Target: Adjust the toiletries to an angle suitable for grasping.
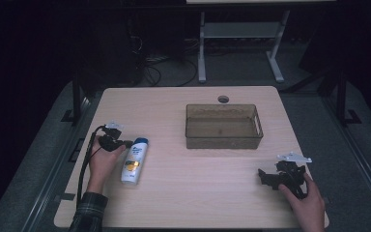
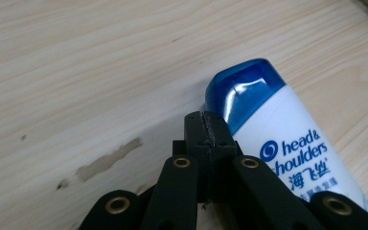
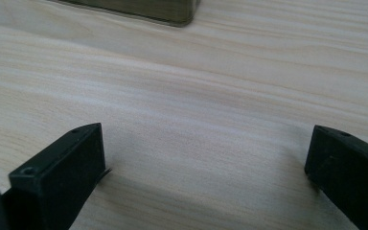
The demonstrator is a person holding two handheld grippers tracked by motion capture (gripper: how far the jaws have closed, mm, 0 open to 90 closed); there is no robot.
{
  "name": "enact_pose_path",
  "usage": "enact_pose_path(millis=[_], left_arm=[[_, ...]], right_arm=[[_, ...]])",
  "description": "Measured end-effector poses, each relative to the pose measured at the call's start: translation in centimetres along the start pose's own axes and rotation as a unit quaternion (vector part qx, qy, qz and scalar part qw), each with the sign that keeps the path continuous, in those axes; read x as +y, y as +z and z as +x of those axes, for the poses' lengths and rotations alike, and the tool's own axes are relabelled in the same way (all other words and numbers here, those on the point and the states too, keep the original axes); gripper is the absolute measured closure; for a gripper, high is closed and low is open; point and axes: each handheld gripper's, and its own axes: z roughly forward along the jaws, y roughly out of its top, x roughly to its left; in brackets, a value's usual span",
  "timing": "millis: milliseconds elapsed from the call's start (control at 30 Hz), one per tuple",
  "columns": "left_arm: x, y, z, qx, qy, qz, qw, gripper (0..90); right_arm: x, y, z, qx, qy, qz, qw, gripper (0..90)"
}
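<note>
Pressing its black jaws fully together with nothing between them, the left hand-held gripper [image 2: 207,125] is resting just beside the blue cap of the white plastic shampoo bottle [image 1: 134,160], which is lying flat near the left edge of the pale wooden tabletop [image 1: 183,193]. The right hand-held gripper [image 3: 206,158] is sitting with jaws spread wide, well apart from the translucent brown rectangular bin [image 1: 223,137].

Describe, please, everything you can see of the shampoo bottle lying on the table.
The shampoo bottle is white plastic with a glossy blue cap and blue Head & Shoulders lettering. It lies flat on the light wooden table, cap pointing away from the person. The left tongs, shut, sit right beside the cap; whether they touch it is unclear.
</note>
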Motion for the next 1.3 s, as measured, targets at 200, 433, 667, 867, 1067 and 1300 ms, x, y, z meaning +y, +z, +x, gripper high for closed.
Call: enact_pose_path(millis=[200,433,667,867,1067,1300], left_arm=[[0.4,0.4,-1.0,-0.012,0.012,0.001,0.9999,90.0],[0.8,0.9,-2.4,-0.026,0.030,0.005,0.9992,90.0],[1.2,1.5,-4.2,-0.043,0.054,0.012,0.9976,90.0],[1.4,1.7,-5.5,-0.059,0.078,0.020,0.9950,90.0],[1.7,1.7,-6.7,-0.074,0.087,0.020,0.9932,90.0],[1.7,1.6,-7.4,-0.086,0.094,0.022,0.9916,90.0]], right_arm=[[0.0,0.0,0.0,0.001,-0.001,0.000,1.0000,0.0],[0.0,0.0,0.0,0.001,-0.001,0.000,1.0000,0.0],[0.0,0.0,0.0,0.002,-0.001,0.000,1.0000,0.0],[0.0,0.0,0.1,-0.001,0.001,0.000,1.0000,0.0],[0.0,0.0,0.1,0.000,0.001,0.000,1.0000,0.0],[0.0,0.0,0.1,0.001,-0.001,0.001,1.0000,0.0]])
